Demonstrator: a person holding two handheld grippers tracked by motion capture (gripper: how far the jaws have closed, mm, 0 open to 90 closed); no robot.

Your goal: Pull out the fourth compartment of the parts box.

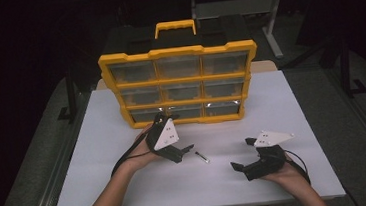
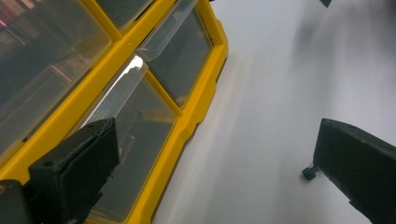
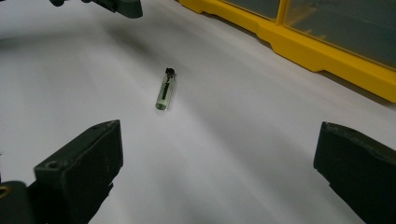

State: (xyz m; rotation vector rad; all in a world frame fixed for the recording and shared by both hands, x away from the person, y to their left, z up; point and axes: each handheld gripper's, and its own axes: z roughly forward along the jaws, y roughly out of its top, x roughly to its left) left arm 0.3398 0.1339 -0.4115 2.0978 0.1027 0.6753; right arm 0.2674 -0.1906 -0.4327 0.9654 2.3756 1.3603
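The small tube (image 3: 165,90) with its dark cap lies flat on the white counter (image 1: 293,123), between our two grippers and well in front of the yellow drawer box (image 1: 180,84), free to be picked up from either side. Our right gripper (image 1: 242,154) faces it with jaws spread wide and empty, the hand resting low on the counter. Our left gripper (image 1: 174,136), also wide open and holding nothing, is tilted toward the bottom drawers (image 2: 135,140), probably to pull one out.
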